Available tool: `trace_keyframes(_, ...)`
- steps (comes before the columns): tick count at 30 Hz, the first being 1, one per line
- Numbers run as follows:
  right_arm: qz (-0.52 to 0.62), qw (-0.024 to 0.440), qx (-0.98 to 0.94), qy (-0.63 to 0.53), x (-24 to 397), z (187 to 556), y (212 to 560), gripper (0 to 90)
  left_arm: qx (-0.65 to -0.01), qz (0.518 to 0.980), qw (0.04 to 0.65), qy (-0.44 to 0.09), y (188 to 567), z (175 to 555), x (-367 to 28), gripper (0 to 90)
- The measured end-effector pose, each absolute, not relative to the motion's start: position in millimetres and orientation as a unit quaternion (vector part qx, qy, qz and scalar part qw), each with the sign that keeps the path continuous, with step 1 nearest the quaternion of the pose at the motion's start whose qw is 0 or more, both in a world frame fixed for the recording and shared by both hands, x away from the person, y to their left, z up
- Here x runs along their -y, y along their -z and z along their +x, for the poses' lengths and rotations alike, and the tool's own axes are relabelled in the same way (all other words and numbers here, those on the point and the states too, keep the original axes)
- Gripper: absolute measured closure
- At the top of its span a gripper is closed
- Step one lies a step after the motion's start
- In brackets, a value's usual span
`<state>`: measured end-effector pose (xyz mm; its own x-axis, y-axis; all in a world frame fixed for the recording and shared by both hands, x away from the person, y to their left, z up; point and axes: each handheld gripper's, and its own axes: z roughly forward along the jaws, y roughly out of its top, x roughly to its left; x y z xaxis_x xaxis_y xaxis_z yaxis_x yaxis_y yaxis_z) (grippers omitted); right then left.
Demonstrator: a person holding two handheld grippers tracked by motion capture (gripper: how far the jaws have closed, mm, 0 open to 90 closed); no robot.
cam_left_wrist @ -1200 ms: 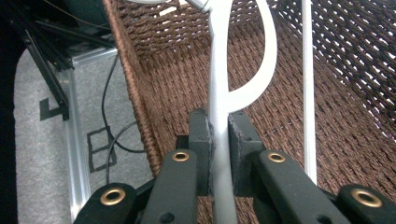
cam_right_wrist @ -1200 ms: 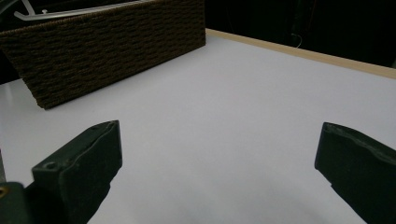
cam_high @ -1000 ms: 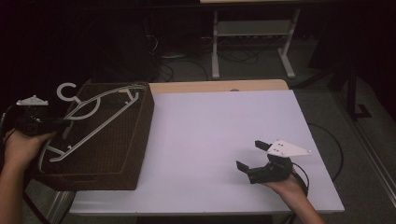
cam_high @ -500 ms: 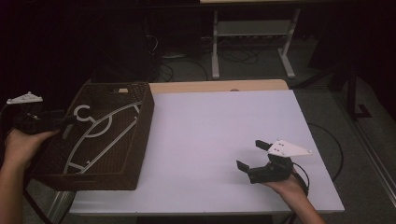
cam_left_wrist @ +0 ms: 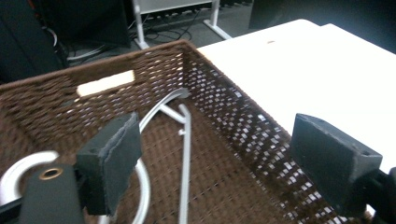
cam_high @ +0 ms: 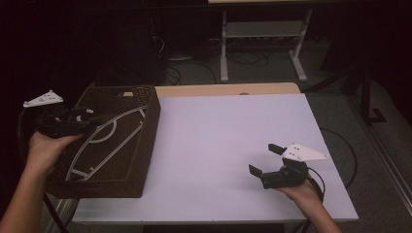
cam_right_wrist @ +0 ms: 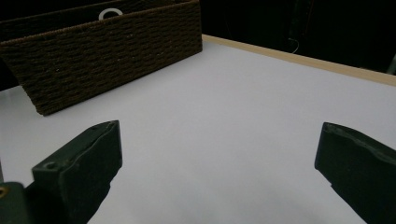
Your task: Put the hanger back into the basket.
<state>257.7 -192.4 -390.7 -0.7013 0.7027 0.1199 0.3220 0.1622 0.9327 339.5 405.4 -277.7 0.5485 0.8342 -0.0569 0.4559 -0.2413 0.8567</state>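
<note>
A brown woven basket stands at the table's left end. White plastic hangers lie inside it, slanting across the bottom. My left gripper hovers over the basket's left rim with its jaws wide apart. In the left gripper view a hanger rests on the basket floor between and below the open jaws, and its hook curls behind the left jaw. My right gripper sits low over the white table near the front right, open with nothing in it.
A wooden strip borders the tabletop's far edge. Beyond the table stand a white metal stand and loose cables on the dark floor. In the right gripper view the basket's outer wall rises at the far left.
The left gripper lowered a hanger from above the basket down into it and let go; its jaws now stand open. The right gripper has stayed put.
</note>
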Motion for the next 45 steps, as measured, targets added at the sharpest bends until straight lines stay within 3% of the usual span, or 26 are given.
trace_keyframes(5, 0.337, 0.176, -0.742, -0.552, 192, 258, 386, 0.4, -0.406, 0.757, 0.469, -0.206, 276, 333, -384, 12.8)
trace_keyframes(12, 0.333, 0.182, -0.736, -0.561, 193, 260, 371, 0.4, -0.386, 0.746, 0.504, -0.2, 280, 320, -357, 0.7)
trace_keyframes(27, 0.321, 0.176, -0.73, -0.578, 191, 270, 348, 0.4, -0.334, 0.726, 0.575, -0.177, 295, 304, -312, 0.5)
trace_keyframes(45, 0.313, 0.191, -0.71, -0.602, 193, 281, 322, 0.4, -0.293, 0.72, 0.609, -0.161, 310, 293, -286, 0.5)
